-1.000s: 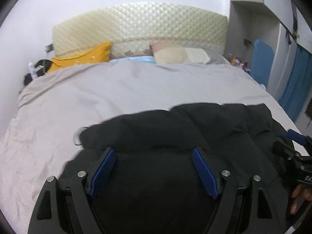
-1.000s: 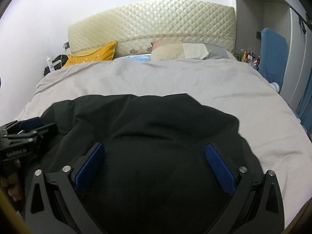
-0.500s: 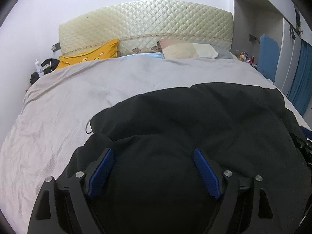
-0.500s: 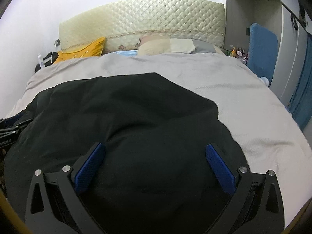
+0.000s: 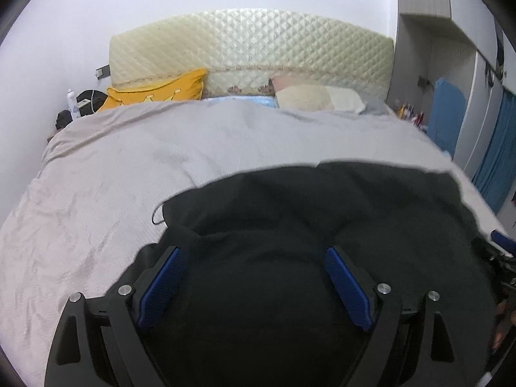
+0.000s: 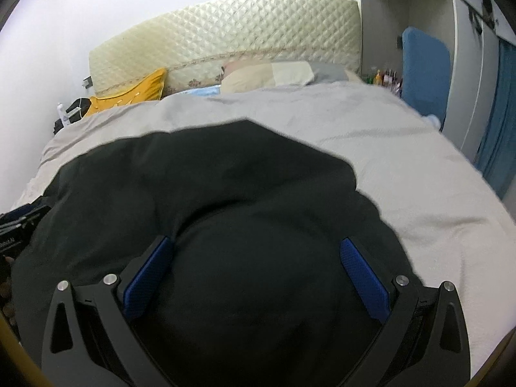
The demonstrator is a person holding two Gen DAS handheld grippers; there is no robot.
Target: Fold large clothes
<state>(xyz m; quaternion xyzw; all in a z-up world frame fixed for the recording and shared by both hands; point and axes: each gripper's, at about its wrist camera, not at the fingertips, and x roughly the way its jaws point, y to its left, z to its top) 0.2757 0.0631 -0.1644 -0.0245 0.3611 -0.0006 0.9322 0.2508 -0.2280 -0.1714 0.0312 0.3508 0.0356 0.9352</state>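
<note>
My left gripper [image 5: 254,259] has its jaws spread wide, the blue pads [image 5: 161,285] standing apart with the black garment [image 5: 322,219] bulging between them — whether the cloth is actually pinched I cannot tell, since nothing shows the pads closing on it. My right gripper [image 6: 258,251] stands the same way: jaws wide, black garment [image 6: 225,187] filling the space between its blue pads [image 6: 148,271].

The garment lies bunched on the near half of the grey bedspread [image 5: 129,167], running from 6 o'clock up past the middle of both views. In the left view the right gripper peeks in at 3 o'clock; in the right view the left gripper shows at 9 o'clock.

At 12 o'clock rises the quilted headboard [image 5: 251,42], with a yellow pillow [image 5: 161,88] at 11 o'clock and a cream pillow [image 5: 319,96] at 1 o'clock.
</note>
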